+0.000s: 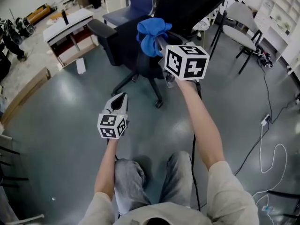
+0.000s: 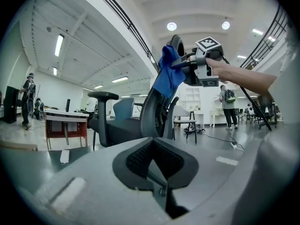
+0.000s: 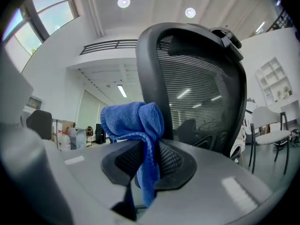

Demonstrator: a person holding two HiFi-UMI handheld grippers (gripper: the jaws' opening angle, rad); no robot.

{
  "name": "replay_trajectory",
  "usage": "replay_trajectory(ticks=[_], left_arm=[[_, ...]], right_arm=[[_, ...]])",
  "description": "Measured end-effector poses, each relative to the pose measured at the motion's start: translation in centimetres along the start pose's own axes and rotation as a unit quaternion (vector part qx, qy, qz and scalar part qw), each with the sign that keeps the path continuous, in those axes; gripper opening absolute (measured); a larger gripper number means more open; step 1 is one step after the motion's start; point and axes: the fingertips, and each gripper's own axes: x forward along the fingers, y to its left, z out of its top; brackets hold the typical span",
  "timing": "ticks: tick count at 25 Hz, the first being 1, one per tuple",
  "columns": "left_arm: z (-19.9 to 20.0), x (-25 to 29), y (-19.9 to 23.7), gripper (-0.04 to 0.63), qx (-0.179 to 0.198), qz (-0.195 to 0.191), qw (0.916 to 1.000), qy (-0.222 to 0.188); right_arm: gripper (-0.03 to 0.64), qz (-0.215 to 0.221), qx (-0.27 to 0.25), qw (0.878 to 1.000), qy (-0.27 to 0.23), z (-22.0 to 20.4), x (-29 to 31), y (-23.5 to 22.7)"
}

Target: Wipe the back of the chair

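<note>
Right claw (image 1: pixel 158 42) is clenched on the blue cloth (image 1: pixel 151 33). The cloth is bunched above the jaws, with a tail hanging down between them (image 3: pixel 146 172). In the right gripper view the cloth sits at the 9 o'clock edge of the black mesh chair back (image 3: pixel 201 78). It looks to be touching the frame, but contact isn't clear. In the head view the cloth is at 12 o'clock, with the chair back (image 1: pixel 187 3) at 1 o'clock from it. Left claw (image 1: pixel 119 101) is at 7 o'clock of the right one, lower and well apart from the chair. Its jaws are closed together on nothing and pointed toward the chair. The chair stands on a grey floor (image 1: pixel 61 107).
</note>
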Motion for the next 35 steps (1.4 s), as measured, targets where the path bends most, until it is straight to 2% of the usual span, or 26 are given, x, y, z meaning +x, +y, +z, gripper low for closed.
replay_trajectory(ticks=[8, 20, 27, 32, 35], left_arm=[[0.2, -1.4, 1.0, 0.005, 0.006, 0.012, 0.9999, -0.001], [-1.2, -0.8, 3.1, 0.005, 0.005, 0.014, 0.9999, 0.008], [-1.9, -0.7, 4.2, 0.005, 0.002, 0.021, 0.9997, 0.013], [-1.9, -0.5, 4.4, 0.005, 0.0, 0.022, 0.9997, 0.014], [-1.9, -0.5, 4.3, 0.005, 0.001, 0.021, 0.9997, 0.013]], right_arm=[[0.071, -0.023, 0.011, 1.0, 0.008, -2.7, 1.5, -1.1], [0.071, -0.027, 0.029, 0.996, 0.081, -11.3, 6.5, -2.2], [0.071, -0.04, 0.046, 0.988, 0.141, -17.8, 7.7, -3.2], [0.071, -0.025, 0.062, 0.986, 0.152, -20.7, 8.2, -2.7], [0.071, -0.033, 0.065, 0.983, 0.166, -22.3, 7.7, -2.5]])
